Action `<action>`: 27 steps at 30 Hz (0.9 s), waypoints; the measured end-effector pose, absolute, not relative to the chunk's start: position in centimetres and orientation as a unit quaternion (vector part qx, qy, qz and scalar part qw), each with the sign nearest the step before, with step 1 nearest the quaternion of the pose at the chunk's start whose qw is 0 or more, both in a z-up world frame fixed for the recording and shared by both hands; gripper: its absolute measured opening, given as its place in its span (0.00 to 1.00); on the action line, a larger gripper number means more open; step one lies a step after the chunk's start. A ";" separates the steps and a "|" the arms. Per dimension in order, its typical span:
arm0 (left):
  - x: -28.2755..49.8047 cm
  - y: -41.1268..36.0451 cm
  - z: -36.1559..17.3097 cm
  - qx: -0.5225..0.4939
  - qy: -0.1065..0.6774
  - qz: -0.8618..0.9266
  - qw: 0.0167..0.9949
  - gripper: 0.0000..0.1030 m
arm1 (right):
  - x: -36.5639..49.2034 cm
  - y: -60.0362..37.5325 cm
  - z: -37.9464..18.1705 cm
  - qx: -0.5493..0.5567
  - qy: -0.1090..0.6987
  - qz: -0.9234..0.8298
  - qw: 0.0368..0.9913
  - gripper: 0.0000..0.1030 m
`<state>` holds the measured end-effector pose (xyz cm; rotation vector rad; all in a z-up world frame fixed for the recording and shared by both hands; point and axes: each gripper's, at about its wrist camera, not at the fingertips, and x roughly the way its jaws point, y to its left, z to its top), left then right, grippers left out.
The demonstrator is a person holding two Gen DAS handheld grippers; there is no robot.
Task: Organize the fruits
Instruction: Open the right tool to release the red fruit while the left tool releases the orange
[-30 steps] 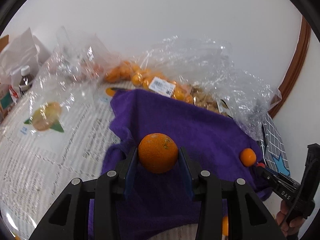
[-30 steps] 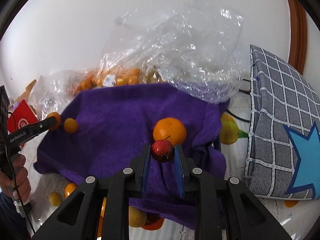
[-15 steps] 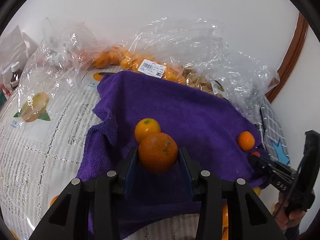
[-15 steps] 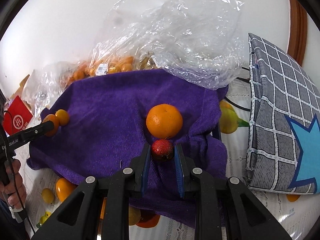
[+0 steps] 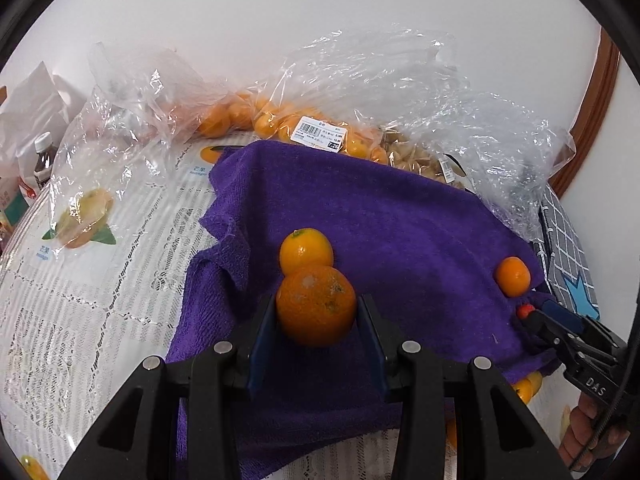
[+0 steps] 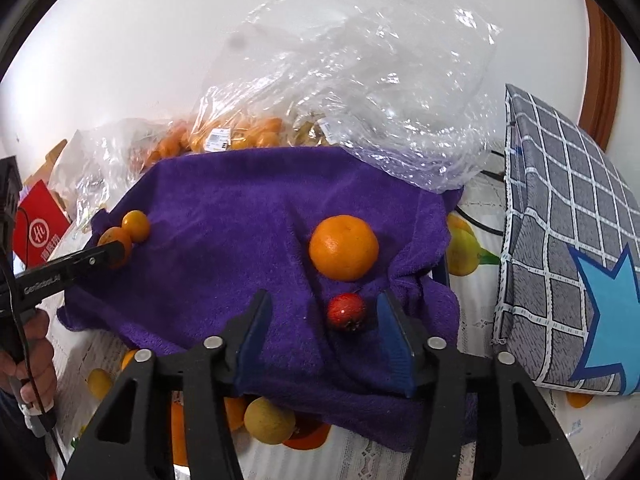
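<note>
A purple towel (image 5: 400, 236) (image 6: 224, 216) lies spread on the table. My left gripper (image 5: 316, 320) is shut on a large orange (image 5: 316, 310), held just above the towel and touching a smaller orange (image 5: 306, 250) that rests there. My right gripper (image 6: 324, 320) is open; a small red fruit (image 6: 346, 312) lies on the towel between its fingers, just in front of another orange (image 6: 344, 247). The left gripper with its orange (image 6: 114, 246) also shows at the towel's left edge in the right wrist view.
Clear plastic bags (image 5: 360, 92) holding several small oranges (image 5: 240, 114) lie behind the towel. A grey checked cushion (image 6: 568, 240) stands at the right. Loose fruits (image 6: 268, 420) lie under the towel's near edge. A bottle (image 5: 42, 156) and a red box (image 6: 38, 232) stand at the left.
My right gripper has opened and let the red fruit down onto the towel by the orange. My left gripper has lowered its orange beside the smaller orange.
</note>
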<state>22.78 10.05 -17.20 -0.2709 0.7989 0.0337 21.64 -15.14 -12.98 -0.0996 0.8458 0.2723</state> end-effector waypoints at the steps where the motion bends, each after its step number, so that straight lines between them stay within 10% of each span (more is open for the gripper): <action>1: 22.7 10.1 -17.1 -0.133 0.386 0.017 0.913 0.38 | 21.4 -15.1 -12.8 -0.050 0.405 0.131 0.903 0.54; 27: 13.8 10.8 -14.1 -0.167 0.253 -0.022 0.953 0.61 | 11.2 -15.6 -10.3 -0.027 0.401 0.101 0.910 0.54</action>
